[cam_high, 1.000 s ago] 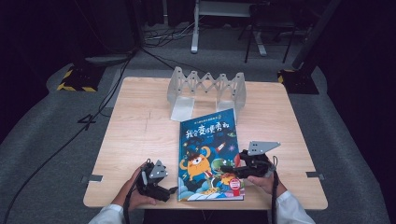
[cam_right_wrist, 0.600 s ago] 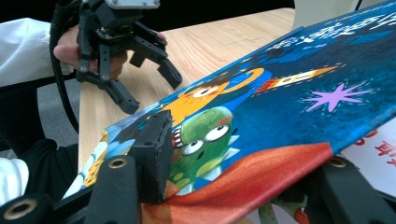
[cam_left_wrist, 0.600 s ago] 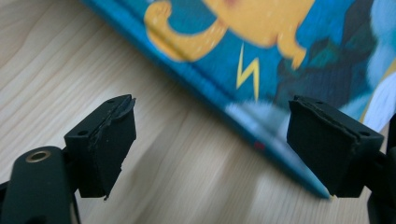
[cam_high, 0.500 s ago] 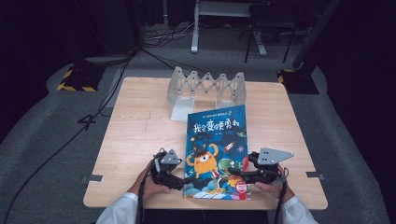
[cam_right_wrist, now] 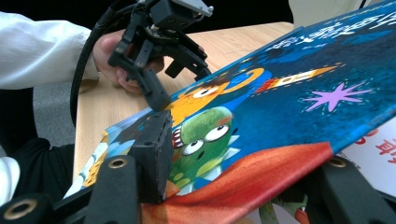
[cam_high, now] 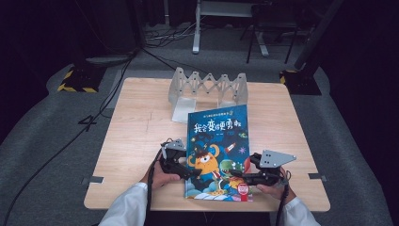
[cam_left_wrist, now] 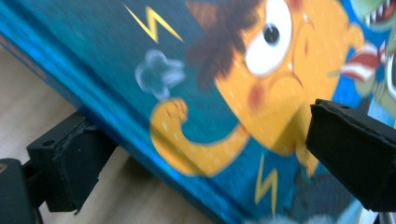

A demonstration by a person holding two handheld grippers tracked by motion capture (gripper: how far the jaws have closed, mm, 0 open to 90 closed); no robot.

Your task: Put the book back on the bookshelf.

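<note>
Glossy book on a matt wooden desk

The book (cam_high: 218, 153) has a smooth, shiny printed card cover that catches light. The desk (cam_high: 136, 136) is pale wood with fine grain. Behind the book, the folding rack (cam_high: 208, 87) looks like dull grey plastic. Both grippers' jaws are matt black, rough-edged.

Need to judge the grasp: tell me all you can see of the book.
The book is a thin, glossy picture book; its blue cover shows an orange monster, a green one and white title characters. It lies closed, cover up, near the table's front edge, slightly tilted. The left gripper straddles its left edge; the right gripper's fingers pinch the cover's lower right part, lifting it off a white page.
</note>
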